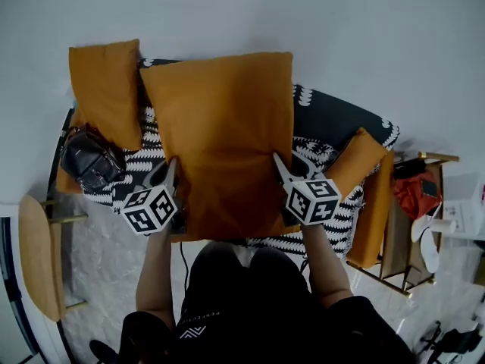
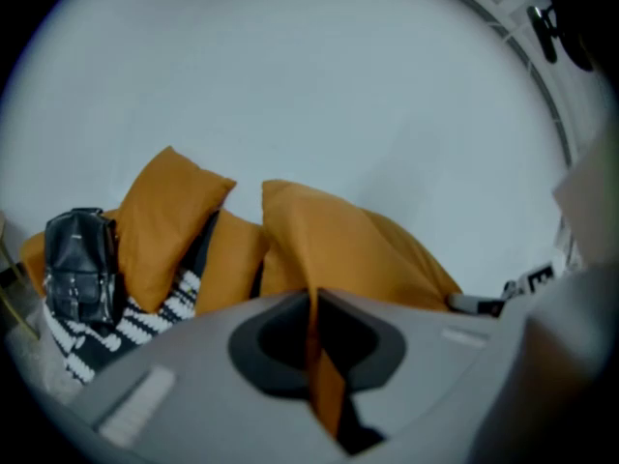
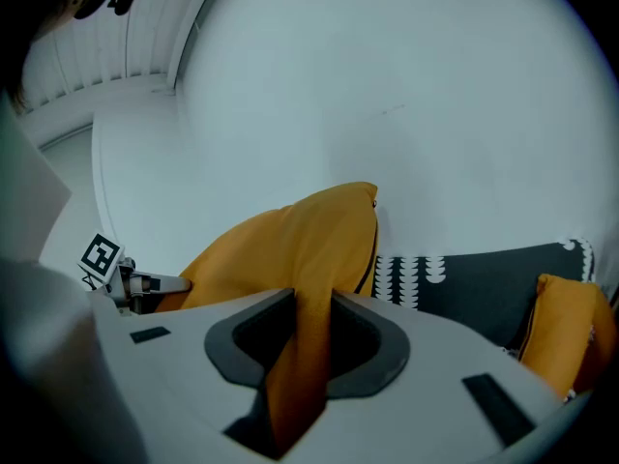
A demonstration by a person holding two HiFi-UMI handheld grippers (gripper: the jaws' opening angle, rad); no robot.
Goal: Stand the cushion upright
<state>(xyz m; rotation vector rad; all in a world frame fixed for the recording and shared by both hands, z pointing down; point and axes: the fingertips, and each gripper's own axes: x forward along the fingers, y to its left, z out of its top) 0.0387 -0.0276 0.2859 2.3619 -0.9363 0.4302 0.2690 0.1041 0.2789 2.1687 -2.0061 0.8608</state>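
Orange cushion (image 1: 220, 142) hangs raised over the patterned sofa (image 1: 333, 116), its near corners pinched in the left gripper (image 1: 170, 169) and right gripper (image 1: 280, 165), both clamped on fabric; it looks partly tilted up, but resting it upright against the backrest remains outstanding.

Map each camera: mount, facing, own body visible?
Head view: on the head, steeply down at the sofa; forearms, lap, left gripper, right gripper show.
Left gripper view: on that gripper, along its jaws, shut on the big cushion's edge, toward the wall.
Right gripper view: likewise, jaws shut on the cushion's other edge.
Shared: cushion everywhere; each gripper view catches the other gripper.
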